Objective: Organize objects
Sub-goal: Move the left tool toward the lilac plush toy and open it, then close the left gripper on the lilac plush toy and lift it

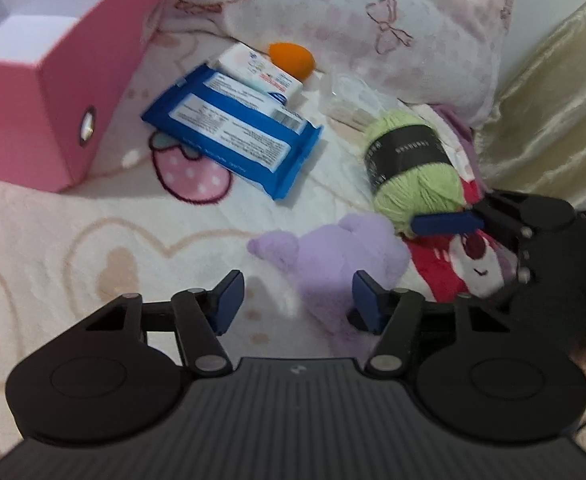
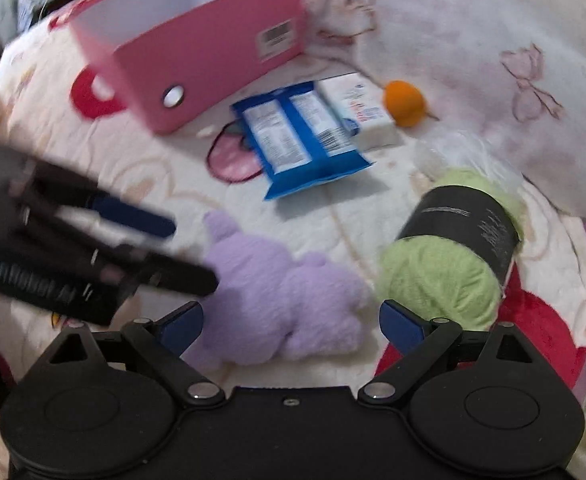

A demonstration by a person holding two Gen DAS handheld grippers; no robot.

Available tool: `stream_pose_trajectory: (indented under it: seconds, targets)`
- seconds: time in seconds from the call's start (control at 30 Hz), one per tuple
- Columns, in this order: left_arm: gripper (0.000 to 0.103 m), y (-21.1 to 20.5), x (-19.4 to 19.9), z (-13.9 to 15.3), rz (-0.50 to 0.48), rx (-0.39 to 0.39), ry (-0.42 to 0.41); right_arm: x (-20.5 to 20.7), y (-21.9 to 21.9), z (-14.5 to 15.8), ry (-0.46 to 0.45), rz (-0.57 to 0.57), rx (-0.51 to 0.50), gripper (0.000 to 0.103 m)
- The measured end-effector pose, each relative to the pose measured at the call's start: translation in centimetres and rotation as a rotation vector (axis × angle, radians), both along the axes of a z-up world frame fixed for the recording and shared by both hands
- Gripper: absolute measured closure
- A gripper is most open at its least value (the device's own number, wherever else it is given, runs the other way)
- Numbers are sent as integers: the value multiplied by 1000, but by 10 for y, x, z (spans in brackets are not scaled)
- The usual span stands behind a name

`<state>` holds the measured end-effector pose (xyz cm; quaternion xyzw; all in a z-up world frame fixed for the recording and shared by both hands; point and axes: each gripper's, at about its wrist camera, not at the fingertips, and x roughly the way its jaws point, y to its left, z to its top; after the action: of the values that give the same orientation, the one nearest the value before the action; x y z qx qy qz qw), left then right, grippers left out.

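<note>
Lying on a cream blanket (image 1: pixel 93 248) printed with hearts and strawberries, the purple plush toy (image 1: pixel 333 256) sits directly ahead of the left gripper (image 1: pixel 297 300). That claw's blue pads stand apart with part of the plush between them, its right pad at the toy's edge, and no clear pinch shows. From the right wrist view the right gripper (image 2: pixel 291 320) is spread wide with the same plush (image 2: pixel 277 296) between its pads, neither pad clearly pressing on it. Just beyond the right claw's right pad stands a ball of green yarn (image 2: pixel 441 276) with a black label. Farther ahead of both claws lies a blue wipes packet (image 1: pixel 233 128), a white carton (image 1: pixel 261 72) touching its far edge, and an orange sponge (image 1: pixel 291 58) behind that. A pink box (image 2: pixel 209 52), open at the top, stands ahead and left of the claws.
</note>
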<state>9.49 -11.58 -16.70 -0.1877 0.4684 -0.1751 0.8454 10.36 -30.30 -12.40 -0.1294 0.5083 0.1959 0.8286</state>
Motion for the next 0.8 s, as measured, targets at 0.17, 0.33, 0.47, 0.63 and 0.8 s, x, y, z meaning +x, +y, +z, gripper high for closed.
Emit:
stream_pose_trajectory:
  seconds: [0.17, 0.33, 0.47, 0.63, 0.8]
  targets:
    - [62, -2, -1, -5, 0, -50, -5, 8, -8, -15, 88, -31, 76, 8]
    - [70, -7, 0, -16, 28, -71, 24, 9, 0, -27, 125, -15, 44, 8]
    - [74, -7, -3, -16, 42, -81, -10, 9, 2, -25, 100, -11, 31, 10]
    - [75, -6, -6, -14, 44, -84, -26, 5, 10, -20, 52, 17, -10, 12]
    - [71, -3, -3, -22, 72, -109, 10, 3, 16, -22, 30, 47, -68, 15]
